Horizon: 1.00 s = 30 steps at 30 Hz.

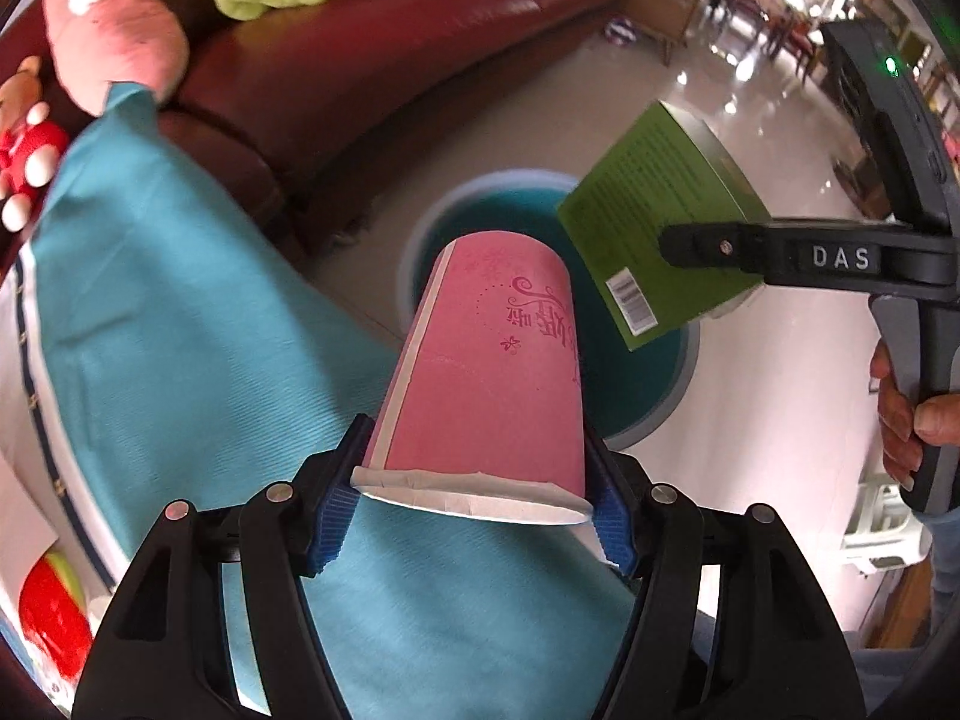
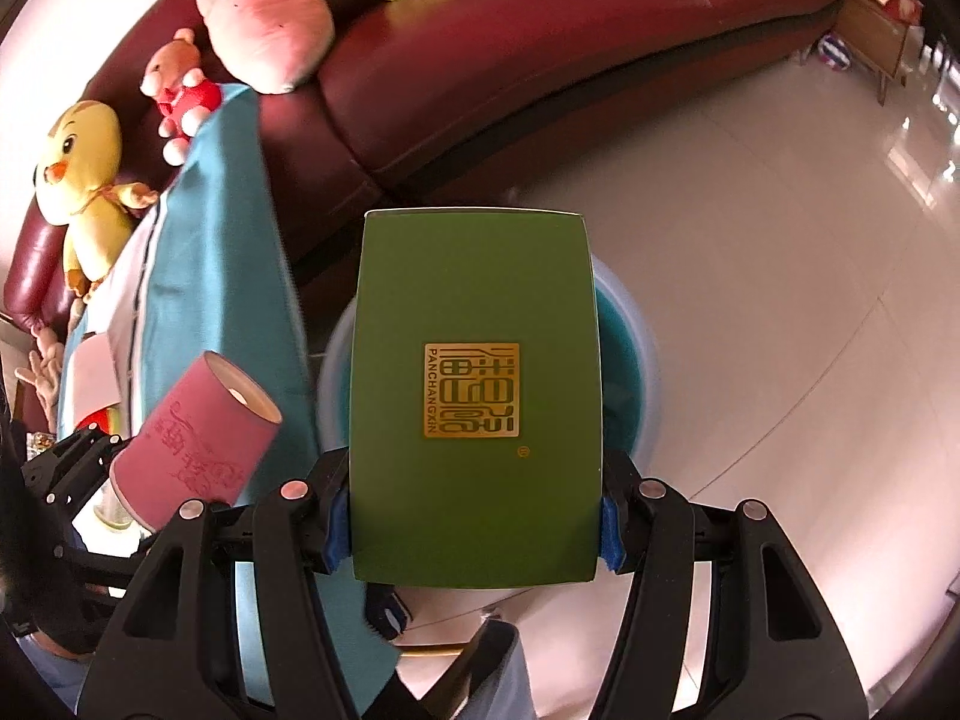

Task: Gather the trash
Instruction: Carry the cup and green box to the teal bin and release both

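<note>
Left wrist: left hand-held gripper [image 1: 474,504] tilts pink cup [image 1: 486,360] downward.

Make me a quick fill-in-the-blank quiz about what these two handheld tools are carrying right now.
1. The left tool grips a ____ paper cup.
2. The right tool grips a flat ____ box.
3. Below both, on the floor, stands a round ____ with a teal liner.
4. The sofa behind is dark ____.

Missing words: pink; green; bin; red
</note>
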Available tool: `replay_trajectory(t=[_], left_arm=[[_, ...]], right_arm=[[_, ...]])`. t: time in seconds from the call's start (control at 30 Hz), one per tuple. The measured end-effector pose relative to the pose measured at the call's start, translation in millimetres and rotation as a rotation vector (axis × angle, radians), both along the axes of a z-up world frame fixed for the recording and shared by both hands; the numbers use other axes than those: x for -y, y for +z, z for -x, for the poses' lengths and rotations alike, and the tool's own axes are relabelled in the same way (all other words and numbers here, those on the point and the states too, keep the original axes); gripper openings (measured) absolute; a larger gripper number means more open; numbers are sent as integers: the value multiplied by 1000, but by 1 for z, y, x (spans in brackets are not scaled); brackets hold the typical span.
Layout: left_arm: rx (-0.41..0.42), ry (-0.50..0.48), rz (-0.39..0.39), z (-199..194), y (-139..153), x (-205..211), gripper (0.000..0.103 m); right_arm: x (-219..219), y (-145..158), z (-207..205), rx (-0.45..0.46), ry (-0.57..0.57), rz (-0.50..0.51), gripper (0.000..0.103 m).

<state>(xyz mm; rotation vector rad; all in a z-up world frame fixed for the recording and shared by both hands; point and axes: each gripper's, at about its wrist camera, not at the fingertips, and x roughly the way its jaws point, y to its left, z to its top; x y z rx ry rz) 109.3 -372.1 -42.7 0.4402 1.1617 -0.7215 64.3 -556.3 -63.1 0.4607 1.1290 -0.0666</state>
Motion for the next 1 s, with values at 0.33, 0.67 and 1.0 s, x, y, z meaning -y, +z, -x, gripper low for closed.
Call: replay_trajectory(t=[0.33, 0.67, 1.0], left_arm=[[-53, -43, -63, -9, -31, 34, 82], [-74, -6, -42, -9, -34, 11, 82], [-75, 48, 11, 11, -17, -24, 82]], right_arm=[[12, -21, -14, -56, -15, -25, 68], [10, -25, -17, -74, -26, -29, 77], [-4, -18, -12, -111, -11, -2, 82]])
